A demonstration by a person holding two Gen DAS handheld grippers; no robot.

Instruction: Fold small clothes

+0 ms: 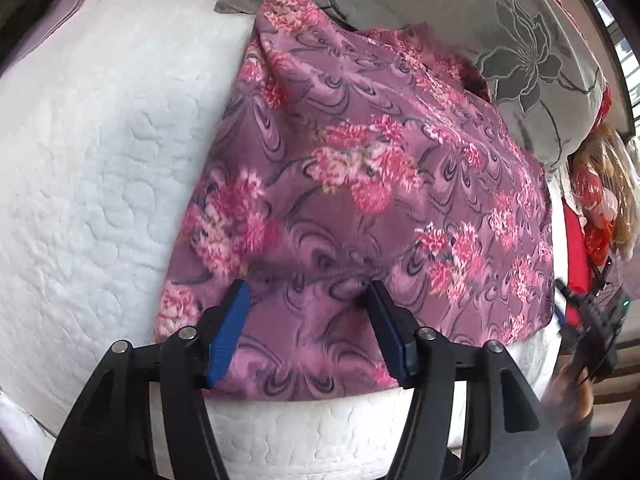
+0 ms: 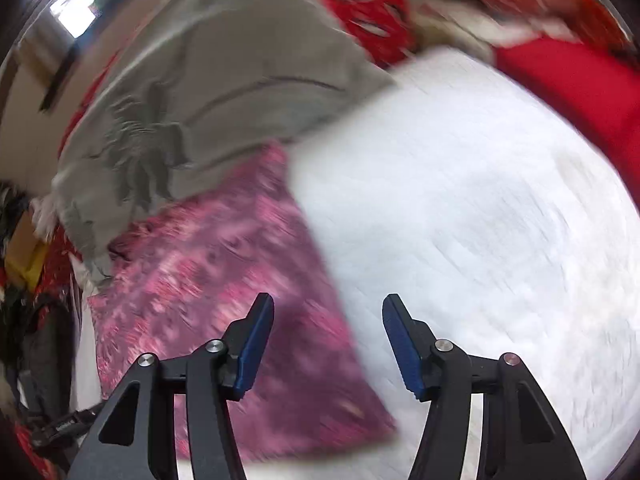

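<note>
So the purple floral garment (image 1: pixel 360 184) is lying spread out on the white quilted mattress (image 1: pixel 88 168), with its near hem running right along the mattress edge. Its far end tucks up against the grey flower-print blanket (image 1: pixel 520 60) at the back.

Going left to right: the left gripper (image 1: pixel 308 296) is sitting right over the near hem, fingers spread wide apart, nothing between them. The cloth shows in the gap between the 2 blue pads (image 1: pixel 228 332), but I can't tell if they're actually touching the fabric or just hovering above it. From this gripper the garment runs straight ahead and off to the right, long axis pointing away toward the blanket.

The right gripper (image 2: pixel 328 320) is also spread wide with nothing held. Its view is pretty blurry, so take this loosely. Here the garment (image 2: pixel 224 320) lies ahead and to the left, and its right edge cuts diagonally under the gap, so 1 finger is over cloth and the other is over bare mattress (image 2: pixel 480 220). The grey blanket (image 2: pixel 224 80) is further back on the left.

My read: both are near the hem, but the left one is centred on fabric, while the right is at the side edge. Folding probably means pinching that near hem and carrying it away along the long axis.
</note>
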